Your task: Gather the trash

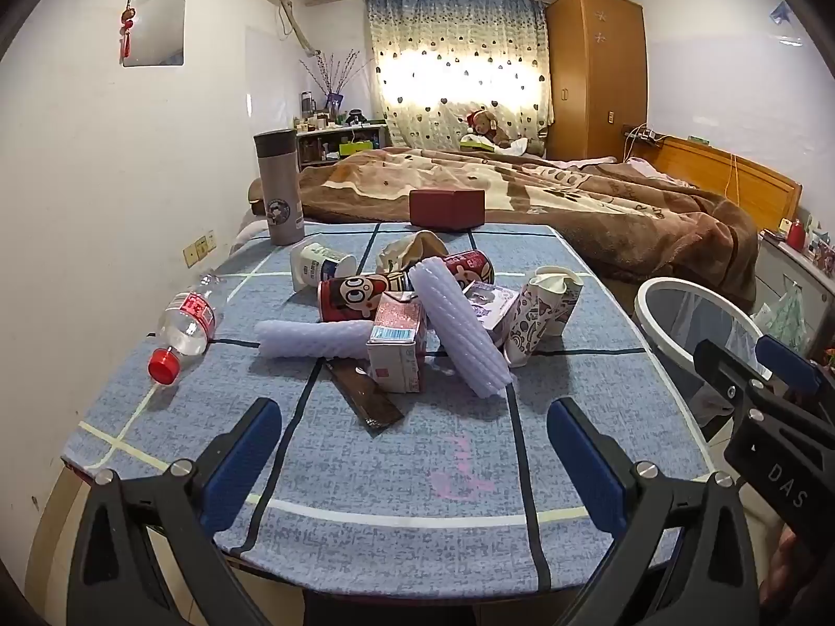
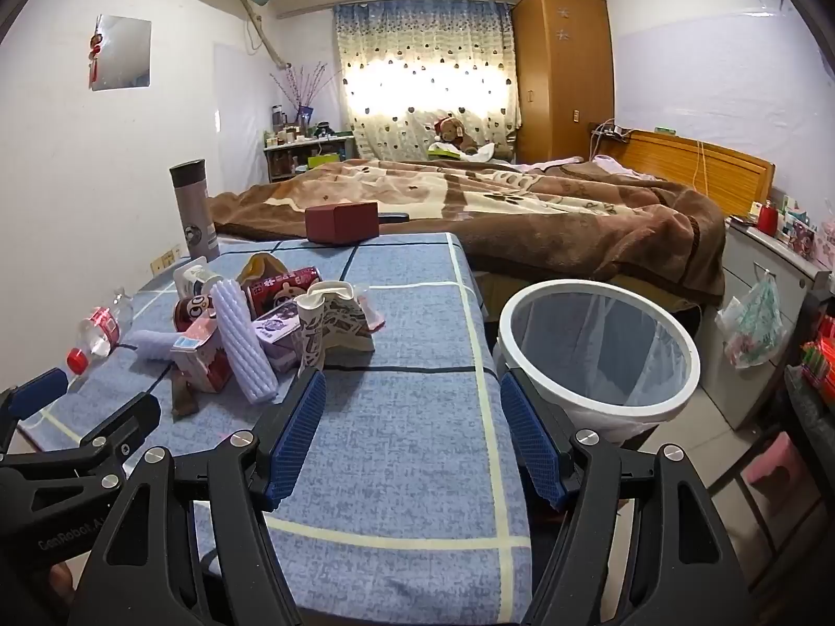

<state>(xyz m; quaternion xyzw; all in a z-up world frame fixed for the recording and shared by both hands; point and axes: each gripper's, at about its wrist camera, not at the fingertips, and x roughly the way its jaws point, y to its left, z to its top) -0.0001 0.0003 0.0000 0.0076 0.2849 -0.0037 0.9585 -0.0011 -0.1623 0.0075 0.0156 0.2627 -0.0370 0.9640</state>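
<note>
The left gripper (image 1: 415, 461) hovers above the near edge of the table (image 1: 407, 501), with its jaws spread wide and nothing between them. The right gripper (image 2: 412, 435) is released too, empty, above the near right part of the table, just beside the white bin (image 2: 600, 360) that stands on the floor at the table's right side.

The trash lies in a heap at the middle of the table, well apart from both grippers. In it there are a red can (image 1: 347, 297) on its side, a pink milk carton (image 1: 396, 347) standing in front of it, and two lilac foam nets: one (image 1: 459, 326) leans across the heap, the other (image 1: 315, 339) lies flat to the left. A crushed paper cup (image 1: 545, 313) is at the right end and a dark wrapper (image 1: 365, 399) at the near side. A clear bottle (image 1: 182, 326) with a red cap lies alone toward the left edge. A grey thermos (image 1: 279, 185) and a dark red box (image 1: 446, 208) stand at the far edge.
</note>
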